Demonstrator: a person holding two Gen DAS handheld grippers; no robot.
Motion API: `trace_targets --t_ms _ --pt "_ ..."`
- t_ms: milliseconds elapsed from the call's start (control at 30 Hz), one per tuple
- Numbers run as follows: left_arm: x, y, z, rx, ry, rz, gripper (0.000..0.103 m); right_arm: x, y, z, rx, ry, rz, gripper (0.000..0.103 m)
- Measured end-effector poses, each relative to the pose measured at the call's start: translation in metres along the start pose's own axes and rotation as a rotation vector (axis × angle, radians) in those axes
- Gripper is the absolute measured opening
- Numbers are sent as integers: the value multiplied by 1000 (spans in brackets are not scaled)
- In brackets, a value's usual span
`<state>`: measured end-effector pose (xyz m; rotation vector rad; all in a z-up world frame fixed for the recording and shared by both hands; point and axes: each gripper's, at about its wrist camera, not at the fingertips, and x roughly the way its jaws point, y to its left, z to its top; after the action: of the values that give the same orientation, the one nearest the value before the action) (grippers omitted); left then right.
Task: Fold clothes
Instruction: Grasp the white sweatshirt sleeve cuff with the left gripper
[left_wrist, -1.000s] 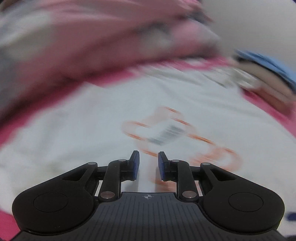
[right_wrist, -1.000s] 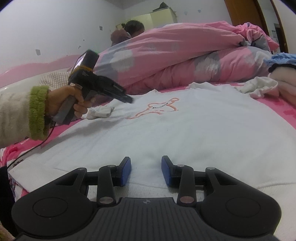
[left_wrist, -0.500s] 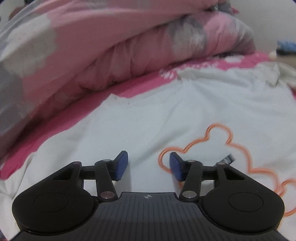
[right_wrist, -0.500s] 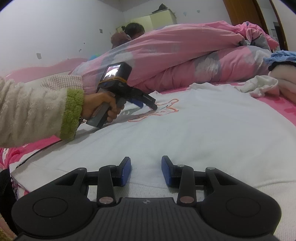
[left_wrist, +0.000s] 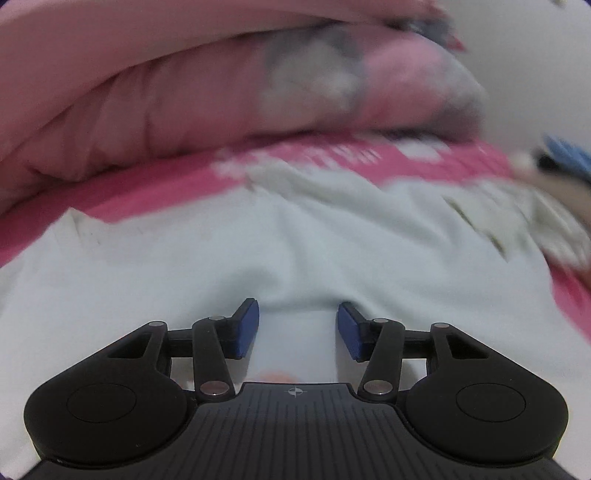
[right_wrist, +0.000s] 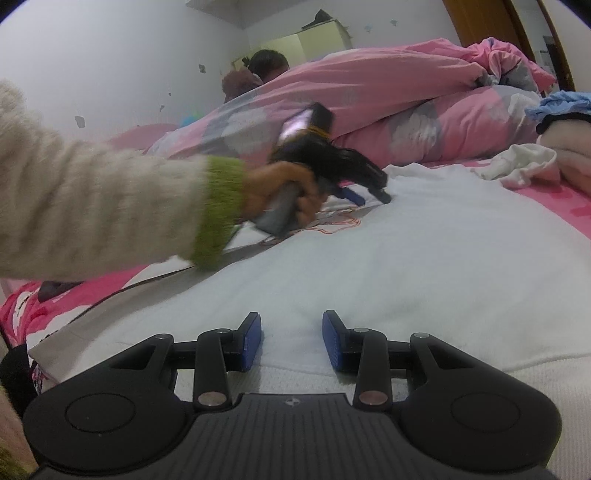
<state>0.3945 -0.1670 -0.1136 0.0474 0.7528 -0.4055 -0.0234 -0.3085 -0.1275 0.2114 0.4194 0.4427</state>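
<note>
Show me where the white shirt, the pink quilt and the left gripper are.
white shirt (right_wrist: 424, 266): right wrist view, flat middle of the cloth.
pink quilt (right_wrist: 369, 92): right wrist view, its upper fold.
left gripper (right_wrist: 364, 195): right wrist view, between its fingertips.

A bed with a pink patterned sheet (right_wrist: 561, 206) carried a white sweatshirt (right_wrist: 406, 258) spread flat, a bunched pink duvet (right_wrist: 369, 96) behind it, and a crumpled white garment (right_wrist: 524, 162) to one side.

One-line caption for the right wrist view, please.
Right gripper open at the white sweatshirt's ribbed hem; left gripper reaches toward its far edge.
</note>
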Motion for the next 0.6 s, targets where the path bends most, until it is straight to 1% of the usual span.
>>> trace_targets --t_ms 33,133,300,400,500,567,600 --pt "3 4 7 -32 -4 16 49 0 0 0 4 -1 2 39" --pt "-17 25 22 -97 -19 85 49 0 0 0 8 -3 2 39" --pt "-143 84 42 -159 -142 125 51 -1 2 -1 3 -5 -3 39" --pt "-254 123 51 -134 -236 256 52 -1 3 -2 0 -4 -5 39" --pt "-363 154 51 -82 -312 459 56 1 4 0 -4 4 -11 39" --pt "-416 166 41 -26 -345 561 61 1 5 1 -9 9 -16 39" --pt "-429 170 32 -6 -331 579 62 1 5 1 -10 11 -19 39"
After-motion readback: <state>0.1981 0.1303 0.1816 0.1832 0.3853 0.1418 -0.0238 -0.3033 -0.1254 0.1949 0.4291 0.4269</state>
